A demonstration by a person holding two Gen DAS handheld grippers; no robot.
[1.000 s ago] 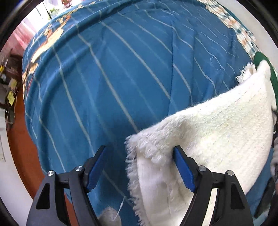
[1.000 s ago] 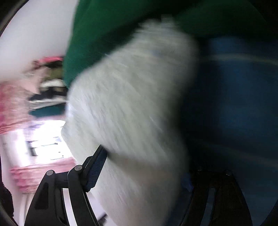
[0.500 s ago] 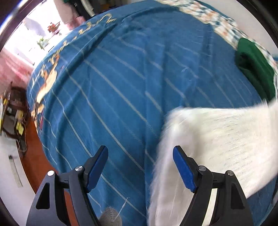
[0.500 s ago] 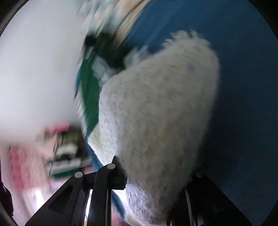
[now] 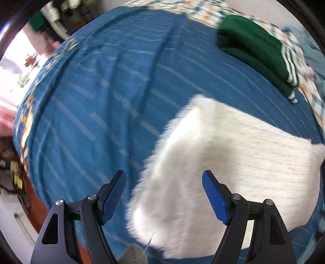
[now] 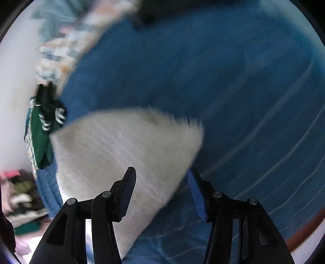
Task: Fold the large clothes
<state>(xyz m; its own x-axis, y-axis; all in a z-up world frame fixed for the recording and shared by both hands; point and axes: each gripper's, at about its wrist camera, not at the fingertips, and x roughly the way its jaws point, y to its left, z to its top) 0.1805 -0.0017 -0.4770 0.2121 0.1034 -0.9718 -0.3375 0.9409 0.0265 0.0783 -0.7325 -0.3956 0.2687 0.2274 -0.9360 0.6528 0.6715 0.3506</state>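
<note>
A fluffy white knitted garment [image 5: 223,166] lies folded on the blue striped bedspread [image 5: 105,97]; it also shows in the right wrist view [image 6: 121,150]. My left gripper [image 5: 164,197] is open and empty just above the garment's near left edge. My right gripper [image 6: 161,193] is open and empty above the garment's near right corner. A folded green garment with white stripes [image 5: 256,50] lies at the far right of the bed, and it shows at the left in the right wrist view [image 6: 40,130]. Both views are motion-blurred.
A patterned checked border [image 5: 203,12] runs along the bed's far edge by a white wall. The bed's left edge drops to an orange-brown floor [image 5: 34,203]. Piled clothes [image 6: 20,195] sit at the lower left of the right wrist view.
The right gripper held the white garment half a second ago and has let go and opened. Both grippers have pulled back, so the garment now lies flat on the bed.
</note>
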